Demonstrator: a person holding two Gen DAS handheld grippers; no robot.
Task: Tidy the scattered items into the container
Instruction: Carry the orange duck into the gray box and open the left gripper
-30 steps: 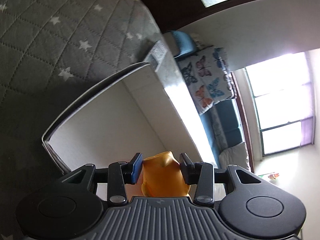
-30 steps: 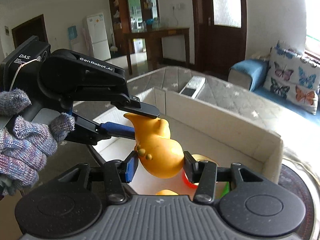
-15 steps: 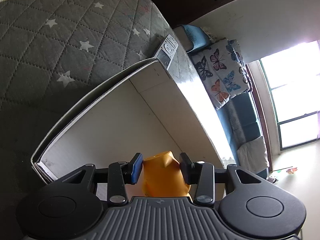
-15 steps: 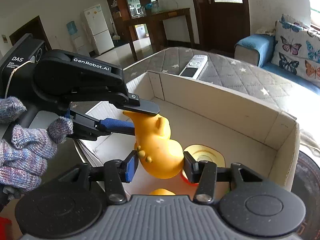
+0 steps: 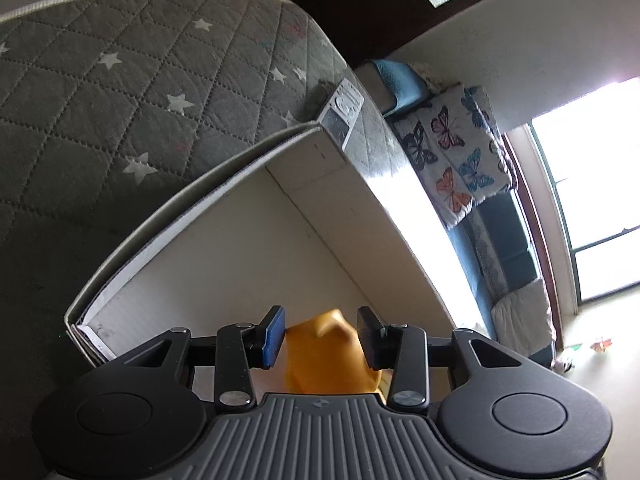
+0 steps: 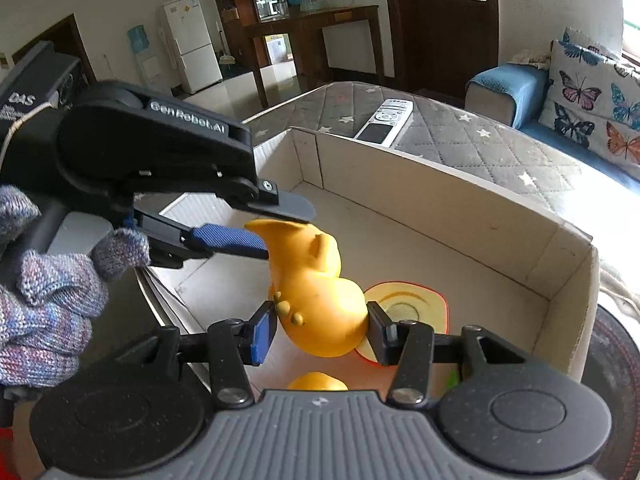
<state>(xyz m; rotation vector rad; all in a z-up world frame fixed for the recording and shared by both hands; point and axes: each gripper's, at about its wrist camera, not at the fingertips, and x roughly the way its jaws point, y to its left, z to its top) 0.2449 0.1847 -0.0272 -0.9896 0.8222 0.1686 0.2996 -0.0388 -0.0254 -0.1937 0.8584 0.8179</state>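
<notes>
Yellow toy (image 6: 316, 300) hangs above the open cardboard box (image 6: 480, 216), gripped at both ends: the right claw (image 6: 320, 330) clamps its rounded base, the left claw (image 6: 276, 224) pinches its narrow tip from ten o'clock. A remote control (image 6: 384, 122) lies on the quilted mattress (image 6: 460, 136) at twelve o'clock.

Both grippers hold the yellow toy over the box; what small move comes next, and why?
Probably open the left gripper first: the yellow toy hangs inside the cardboard box, pinched at both ends, and the right gripper alone could then lower it beside the disc.
</notes>
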